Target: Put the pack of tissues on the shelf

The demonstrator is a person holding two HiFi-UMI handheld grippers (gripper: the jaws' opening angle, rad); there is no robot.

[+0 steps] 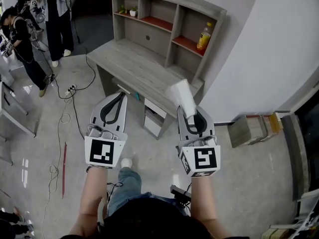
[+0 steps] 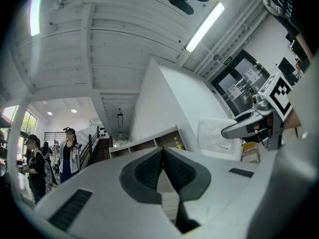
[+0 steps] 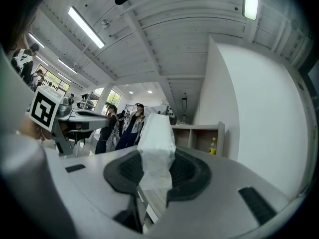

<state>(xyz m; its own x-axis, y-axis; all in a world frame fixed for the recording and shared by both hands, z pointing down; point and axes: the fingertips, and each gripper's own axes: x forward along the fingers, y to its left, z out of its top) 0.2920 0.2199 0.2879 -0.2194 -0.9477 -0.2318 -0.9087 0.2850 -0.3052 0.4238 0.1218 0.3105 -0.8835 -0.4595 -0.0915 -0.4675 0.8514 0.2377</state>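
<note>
My right gripper is clamped on the pack of tissues. In the right gripper view the dark pads press both sides of the white pack, which sticks up past the fingertips. My left gripper is closed with nothing in it, and in the left gripper view its pads meet at the tips. In the head view both grippers sit in the lower middle of the frame, side by side and apart, and the pack overlaps the front right edge of the grey desk.

The shelf unit stands on the back of the desk, in the upper middle of the frame. A yellow bottle sits in its right compartment, and what look like small potted plants sit in the upper left one, though they are too small to be sure. A wooden crate lies on the floor at the right. Two people stand at the upper left, with cables trailing across the floor near them.
</note>
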